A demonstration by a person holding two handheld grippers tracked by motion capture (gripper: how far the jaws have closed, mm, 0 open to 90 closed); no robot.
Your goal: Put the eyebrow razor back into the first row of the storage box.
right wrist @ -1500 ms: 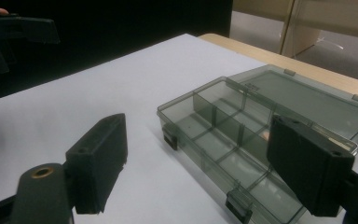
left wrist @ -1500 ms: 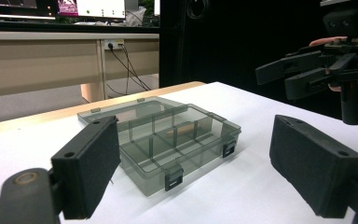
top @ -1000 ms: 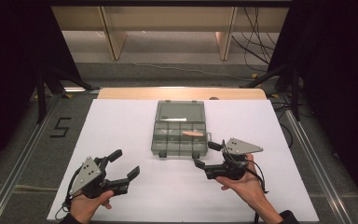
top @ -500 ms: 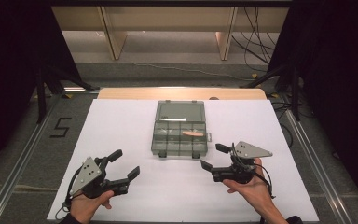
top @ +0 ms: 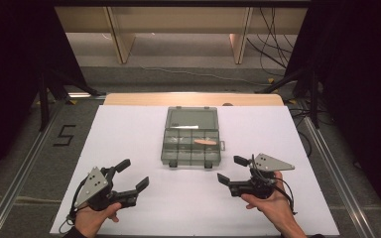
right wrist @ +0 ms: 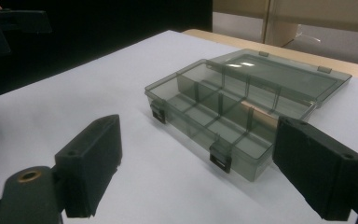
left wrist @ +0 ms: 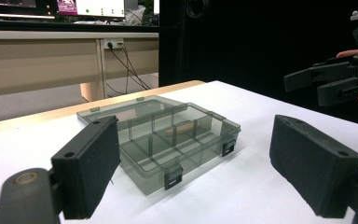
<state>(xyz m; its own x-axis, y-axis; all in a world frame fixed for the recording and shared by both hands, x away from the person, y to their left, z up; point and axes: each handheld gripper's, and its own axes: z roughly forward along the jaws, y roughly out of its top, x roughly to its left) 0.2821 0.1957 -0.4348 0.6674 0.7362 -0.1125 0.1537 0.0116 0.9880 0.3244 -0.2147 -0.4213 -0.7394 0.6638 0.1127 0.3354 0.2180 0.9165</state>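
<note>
white covering lies over the table in the high view, with a bare wooden strip along its far edge and dark floor on both sides. a smoky, see-through compartment box sits near the middle of the table with its lid folded flat away from the person. a small orange piece lies in one of the right-hand compartments of the upper row. the left gripper rests in a hand at the near left corner, well apart from the box, its jaws spread with nothing between them. the right gripper is held in a hand at the near right, just off the box's near right corner, its jaws have just been opening and hold nothing.

looking along the left gripper's own black jaws, which stand wide apart at the lower corners, the box lies on the white surface ahead, untouched, with two dark latches on its near wall. the right gripper hangs at the far right edge, jaws parted.

looking along the right gripper's own jaws, also released and wide, the box lies ahead and slightly right, lid open behind it. the orange piece shows faintly through a divider.
</note>
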